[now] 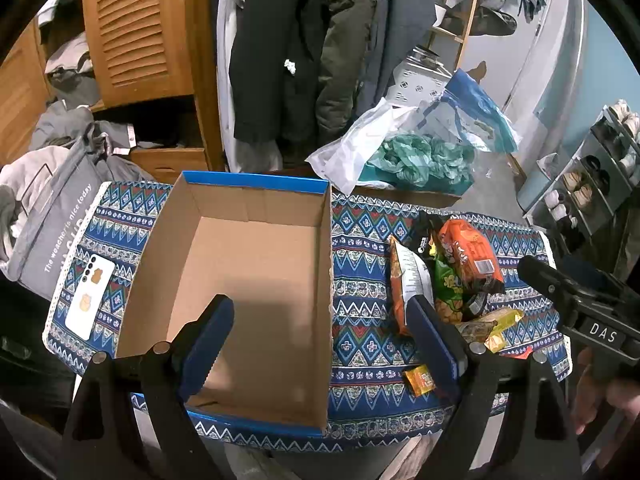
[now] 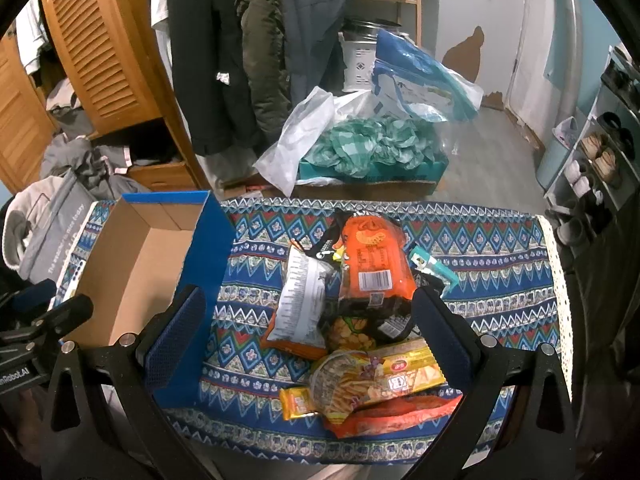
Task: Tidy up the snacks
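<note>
Both your grippers are spread wide with nothing between the pads. Left gripper point(image 1: 320, 340) hangs over the near end of the cardboard box point(image 1: 256, 248), which sits open-top and bare inside; it looks like the drop target, parked left of the pile so each transfer is short.

Right gripper point(image 2: 308, 328) is lined up on the snack pile point(image 2: 360, 320), jaws straddling it. The snacks are heaped on the patterned cloth point(image 2: 500, 264), just right of the box: orange pack point(image 2: 376, 256) on top, white-backed bag point(image 2: 300, 300) leaning beside it, yellow biscuit pack point(image 2: 404, 368) nearest you, small yellow packet point(image 2: 296, 400) at the near edge.

My read: take the orange pack or the white-backed bag first, since both are clear on top. The box's blue wall point(image 2: 208, 240) stands between pile and interior, so lift over it.

Phone point(image 1: 90, 296) lies left of the box, out of your path. Clothes, bags and the shoe rack point(image 1: 592, 176) are off the table.
</note>
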A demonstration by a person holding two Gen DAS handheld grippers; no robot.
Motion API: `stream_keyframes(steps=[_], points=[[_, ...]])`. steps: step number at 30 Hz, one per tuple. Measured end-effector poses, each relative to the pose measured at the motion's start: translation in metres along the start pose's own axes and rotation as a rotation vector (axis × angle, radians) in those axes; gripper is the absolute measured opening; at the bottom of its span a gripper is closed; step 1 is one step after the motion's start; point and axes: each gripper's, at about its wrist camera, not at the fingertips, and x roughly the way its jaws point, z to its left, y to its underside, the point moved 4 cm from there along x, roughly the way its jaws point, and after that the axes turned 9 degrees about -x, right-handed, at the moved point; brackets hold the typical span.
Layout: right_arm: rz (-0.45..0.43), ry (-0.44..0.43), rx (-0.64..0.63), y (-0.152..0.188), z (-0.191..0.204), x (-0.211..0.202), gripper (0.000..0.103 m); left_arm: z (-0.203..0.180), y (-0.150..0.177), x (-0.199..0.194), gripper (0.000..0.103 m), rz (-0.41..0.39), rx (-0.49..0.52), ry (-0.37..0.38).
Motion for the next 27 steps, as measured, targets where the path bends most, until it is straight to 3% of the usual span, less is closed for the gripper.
stream_keyframes(steps=[27], points=[[0.005, -0.005, 0.003, 0.0046, 0.0019, 0.0018, 0.101, -0.0028, 0.0059, 0.0004, 0.089, 0.004, 0.003, 0.004]])
